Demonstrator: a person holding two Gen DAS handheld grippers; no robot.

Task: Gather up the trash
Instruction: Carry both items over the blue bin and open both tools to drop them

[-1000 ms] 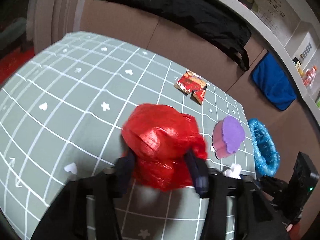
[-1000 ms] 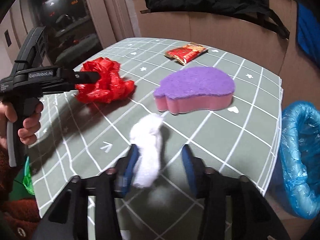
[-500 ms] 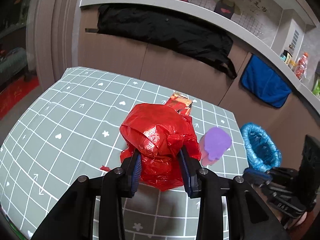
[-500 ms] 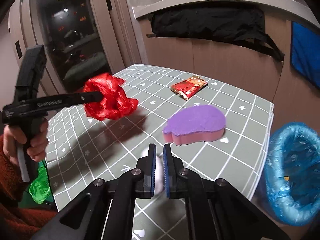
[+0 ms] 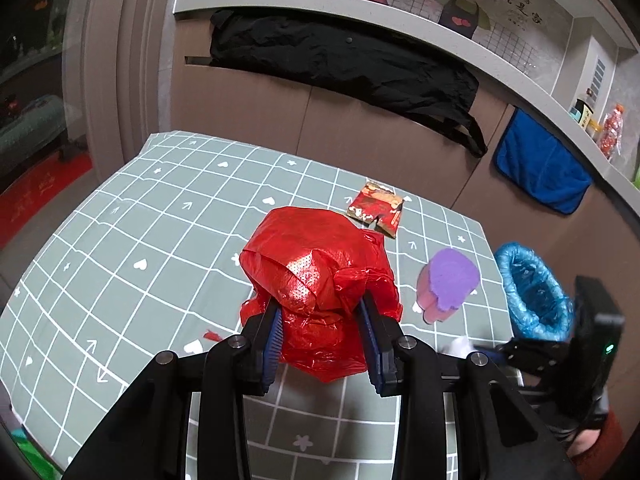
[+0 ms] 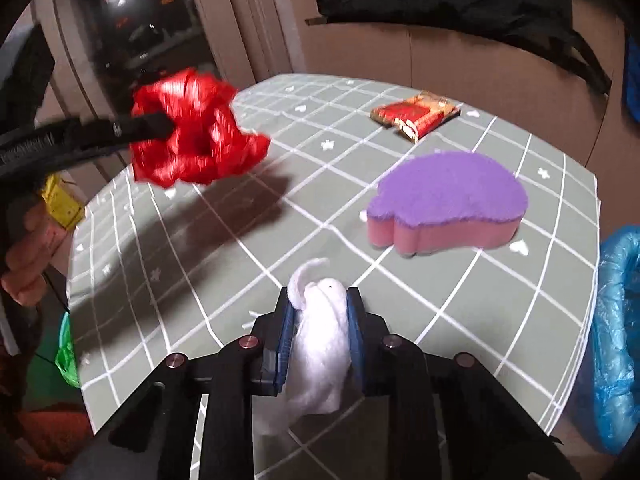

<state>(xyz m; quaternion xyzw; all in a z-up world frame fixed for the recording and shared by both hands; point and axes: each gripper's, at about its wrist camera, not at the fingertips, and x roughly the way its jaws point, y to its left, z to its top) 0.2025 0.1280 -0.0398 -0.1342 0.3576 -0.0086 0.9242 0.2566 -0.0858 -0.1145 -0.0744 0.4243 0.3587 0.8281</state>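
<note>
My left gripper is shut on a crumpled red plastic bag, held above the grey checked tablecloth. The right wrist view shows the same bag hanging over its shadow at the left. Both pads of my right gripper press on a white tissue wad, which is lifted a little off the cloth, and the jaws are opening. A red snack wrapper lies flat at the far side of the table. A blue-lined bin stands beside the table's right edge.
A purple-topped pink sponge lies on the table between the wrapper and the bin. A black bag and a blue cloth hang on the brown wall behind. Something green sits low at the table's left.
My left gripper closed on the red bag and raised it off the table. My right gripper took hold of the tissue wad and drew back with it, jaws now wider than half a second ago.
</note>
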